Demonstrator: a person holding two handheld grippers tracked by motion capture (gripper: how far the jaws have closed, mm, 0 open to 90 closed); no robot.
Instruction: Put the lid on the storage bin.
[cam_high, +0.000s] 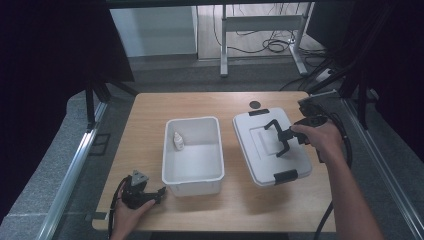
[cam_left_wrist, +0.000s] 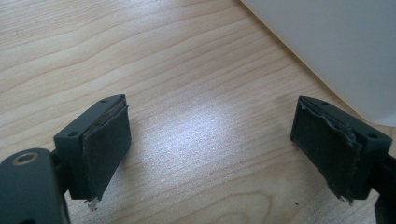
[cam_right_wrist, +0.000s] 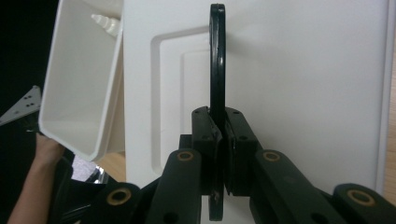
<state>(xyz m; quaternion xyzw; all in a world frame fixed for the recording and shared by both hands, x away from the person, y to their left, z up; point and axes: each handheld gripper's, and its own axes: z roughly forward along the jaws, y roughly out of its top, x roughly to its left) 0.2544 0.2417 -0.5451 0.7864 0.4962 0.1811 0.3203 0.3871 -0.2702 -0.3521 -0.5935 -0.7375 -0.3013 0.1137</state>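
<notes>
High view. A white lid (cam_high: 270, 147) lies flat on the worktop (cam_high: 150, 110), at 3 o'clock from an open white bin (cam_high: 192, 150) and just beside it. The lid carries a black handle (cam_high: 276, 131) hinged at its centre and a black clip at each short end. A small white bottle (cam_high: 177, 141) stands inside the bin, near its 9 o'clock wall.

Right tool (cam_right_wrist: 219, 154): jaws pressed together on the raised handle, pinching its thin black bar edge-on, as the right gripper view shows. Left tool (cam_left_wrist: 210, 144): jaws spread wide with bare wood between them, resting at 7 o'clock of the bin, just beside its near corner.

Handling, as judged. The lid looks like thin moulded plastic: light, stiff, not fragile. The handle is the natural hold, but it is narrow and smooth and it pivots, so the lid is likely to swing or tilt beneath it once lifted. A firm central pinch should keep it level. Seating it on the bin would call for squaring its edges to the rim; the free left tool could steady the bin.
</notes>
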